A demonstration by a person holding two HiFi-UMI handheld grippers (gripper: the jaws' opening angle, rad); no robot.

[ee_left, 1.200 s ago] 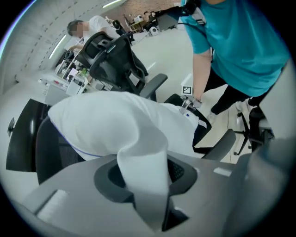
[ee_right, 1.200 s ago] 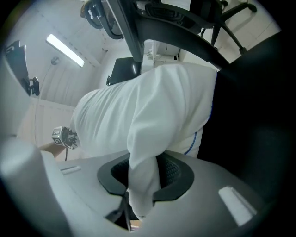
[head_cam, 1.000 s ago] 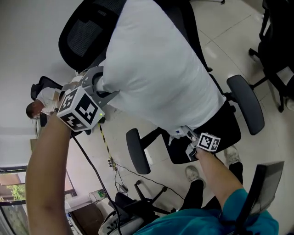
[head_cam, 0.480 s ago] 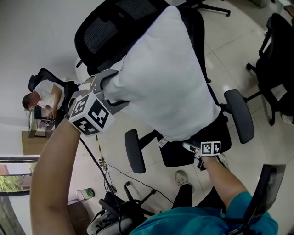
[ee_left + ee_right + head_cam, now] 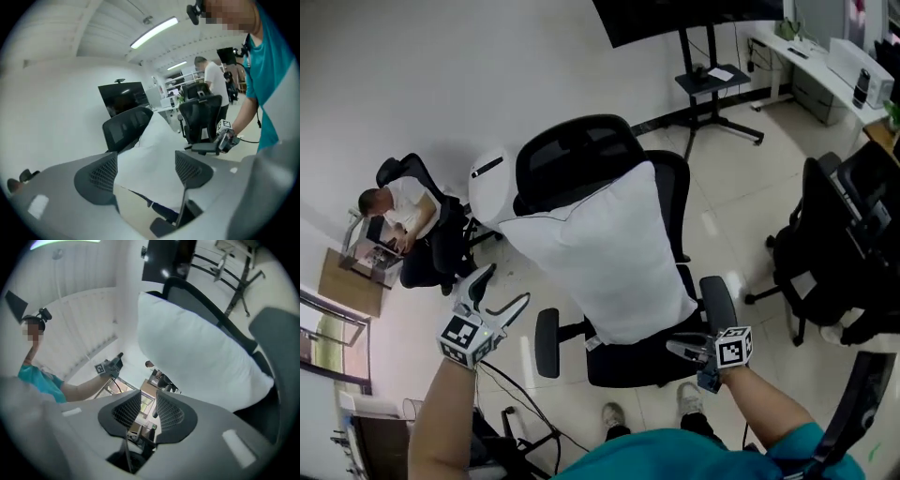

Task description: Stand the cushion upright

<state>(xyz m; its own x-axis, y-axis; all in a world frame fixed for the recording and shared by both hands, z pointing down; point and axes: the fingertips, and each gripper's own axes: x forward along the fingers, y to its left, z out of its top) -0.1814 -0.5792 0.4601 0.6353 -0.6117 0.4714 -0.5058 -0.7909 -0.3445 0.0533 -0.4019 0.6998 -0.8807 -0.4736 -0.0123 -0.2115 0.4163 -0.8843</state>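
Note:
The white cushion (image 5: 605, 253) stands upright on the seat of a black office chair (image 5: 577, 155), leaning on its mesh backrest. My left gripper (image 5: 502, 291) hangs open at the lower left, clear of the cushion; its jaws opened wide off it and have just been closing slightly, nothing between them. In the left gripper view the cushion (image 5: 150, 154) shows beyond the spread fingers (image 5: 101, 176). My right gripper (image 5: 673, 347) floats by the chair's right armrest (image 5: 717, 305). Its jaws have just been closing to a narrow gap, empty. The right gripper view has the cushion (image 5: 201, 357) above its fingers (image 5: 168, 413).
A person sits at a desk at the left (image 5: 403, 211). Another black chair (image 5: 844, 253) stands at the right, and a screen stand (image 5: 712, 80) is at the back. Cables (image 5: 516, 394) lie on the tiled floor near my feet.
Both grippers have let go of the cushion and pulled back towards me. The cushion now rests against the backrest on its own. The right jaws have narrowed.

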